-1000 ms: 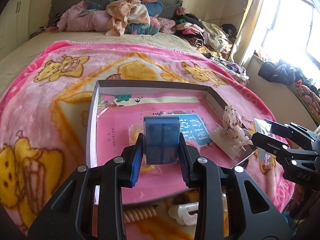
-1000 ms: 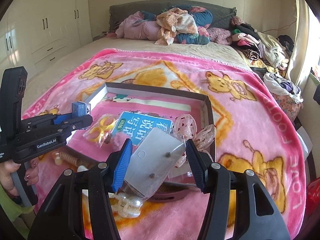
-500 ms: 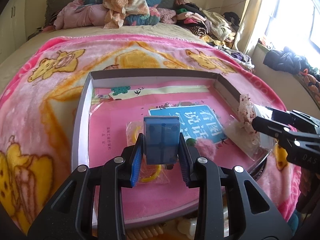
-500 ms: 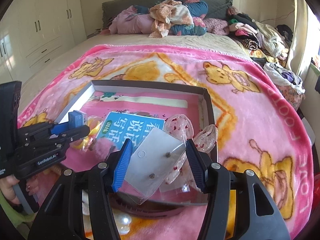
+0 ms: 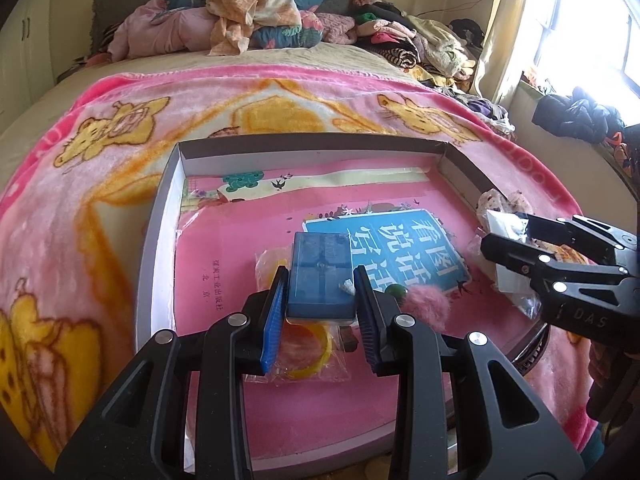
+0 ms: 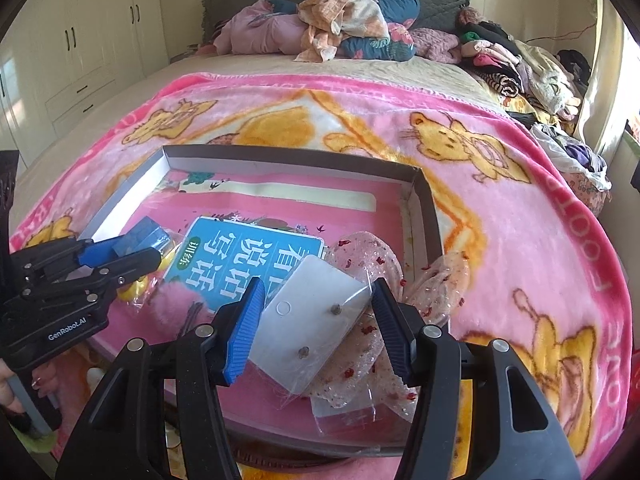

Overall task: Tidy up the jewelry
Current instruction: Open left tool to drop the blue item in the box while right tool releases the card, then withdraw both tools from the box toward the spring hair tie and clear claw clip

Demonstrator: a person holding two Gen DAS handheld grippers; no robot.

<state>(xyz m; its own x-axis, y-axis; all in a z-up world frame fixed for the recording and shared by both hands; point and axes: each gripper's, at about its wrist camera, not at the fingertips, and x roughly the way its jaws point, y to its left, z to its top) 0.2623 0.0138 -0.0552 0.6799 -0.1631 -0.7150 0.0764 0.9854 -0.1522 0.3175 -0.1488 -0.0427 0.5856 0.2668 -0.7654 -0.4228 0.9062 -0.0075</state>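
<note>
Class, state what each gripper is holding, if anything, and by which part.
The left gripper clamps a small blue translucent plastic box by its two long sides. The right gripper grips a clear packet with a white earring card by its opposite edges.

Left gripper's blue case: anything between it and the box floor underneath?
Yes. The left gripper holds the blue case above a bagged yellow ring lying on the floor of the box, with a pink pom-pom just to its right. The floor further left is bare.
</note>
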